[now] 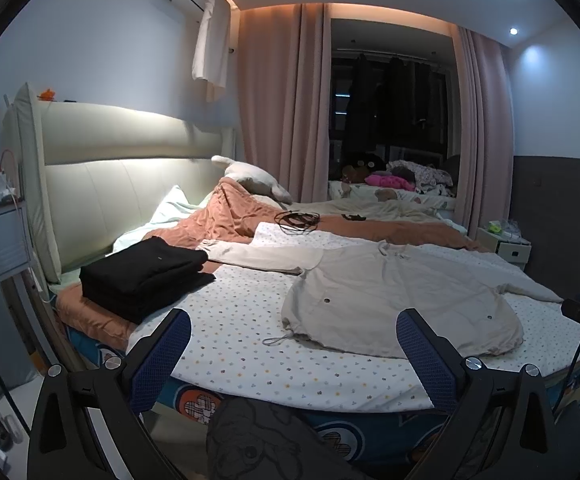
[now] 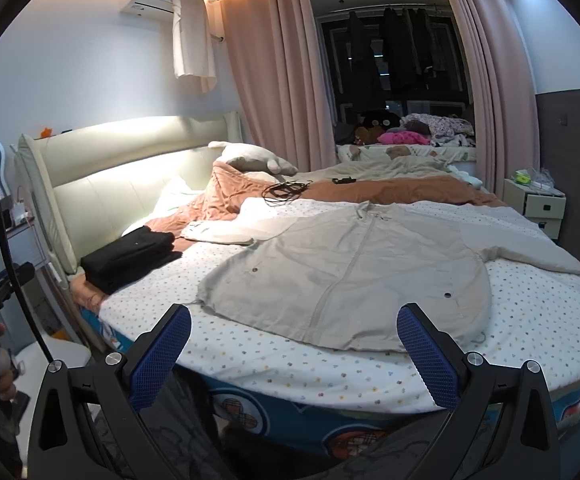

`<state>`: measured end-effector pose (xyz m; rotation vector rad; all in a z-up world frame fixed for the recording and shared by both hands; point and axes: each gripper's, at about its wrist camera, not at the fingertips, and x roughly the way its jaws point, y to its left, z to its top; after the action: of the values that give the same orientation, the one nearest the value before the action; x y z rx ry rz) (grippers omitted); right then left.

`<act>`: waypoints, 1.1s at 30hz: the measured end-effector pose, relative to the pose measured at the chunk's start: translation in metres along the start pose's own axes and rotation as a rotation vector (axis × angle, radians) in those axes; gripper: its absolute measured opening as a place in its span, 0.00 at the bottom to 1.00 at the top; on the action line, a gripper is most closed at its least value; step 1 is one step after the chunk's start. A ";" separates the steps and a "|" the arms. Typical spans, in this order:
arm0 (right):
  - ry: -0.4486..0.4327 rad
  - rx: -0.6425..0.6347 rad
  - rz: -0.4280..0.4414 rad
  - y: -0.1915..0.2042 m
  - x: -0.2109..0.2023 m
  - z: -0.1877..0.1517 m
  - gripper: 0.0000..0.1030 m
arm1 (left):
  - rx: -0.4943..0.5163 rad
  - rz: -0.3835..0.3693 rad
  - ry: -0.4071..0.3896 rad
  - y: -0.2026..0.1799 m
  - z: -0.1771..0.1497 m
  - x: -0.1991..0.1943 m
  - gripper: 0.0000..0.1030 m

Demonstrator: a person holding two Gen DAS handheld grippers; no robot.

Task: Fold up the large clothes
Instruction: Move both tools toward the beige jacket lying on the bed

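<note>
Bed [image 2: 290, 364] | beige jacket [image 2: 353, 268] spread flat beyond both jaws | both wide open, empty

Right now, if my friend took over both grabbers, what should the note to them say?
Left gripper: open, holding nothing, hovering above the near edge of the bed.
Right gripper: open, empty, also at the near edge.
The beige jacket lies flat on the dotted sheet, front up, zipped, both sleeves spread out.
Done: a black garment is folded in a stack near the headboard.
Left: fold the whole jacket, sleeves in first, probably. Watch the loose cable beyond the collar.
</note>
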<state>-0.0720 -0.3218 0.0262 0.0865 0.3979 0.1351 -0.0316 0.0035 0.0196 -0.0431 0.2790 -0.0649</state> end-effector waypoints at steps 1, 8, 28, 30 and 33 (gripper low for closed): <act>-0.001 0.000 -0.001 0.001 0.000 0.000 1.00 | -0.001 -0.003 0.000 0.000 0.000 0.000 1.00; 0.022 0.005 0.004 0.001 0.017 0.004 1.00 | 0.006 -0.002 0.004 0.004 0.004 0.012 1.00; 0.109 0.033 -0.011 -0.016 0.136 0.036 0.95 | -0.027 0.042 0.086 0.029 0.025 0.116 0.95; 0.115 0.034 0.013 -0.017 0.150 0.042 0.95 | -0.032 0.052 0.098 0.030 0.026 0.129 0.95; 0.121 0.025 0.015 -0.015 0.169 0.048 0.95 | -0.046 0.060 0.119 0.035 0.028 0.149 0.95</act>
<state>0.1032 -0.3149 0.0047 0.1066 0.5194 0.1507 0.1207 0.0285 0.0035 -0.0770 0.4007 -0.0012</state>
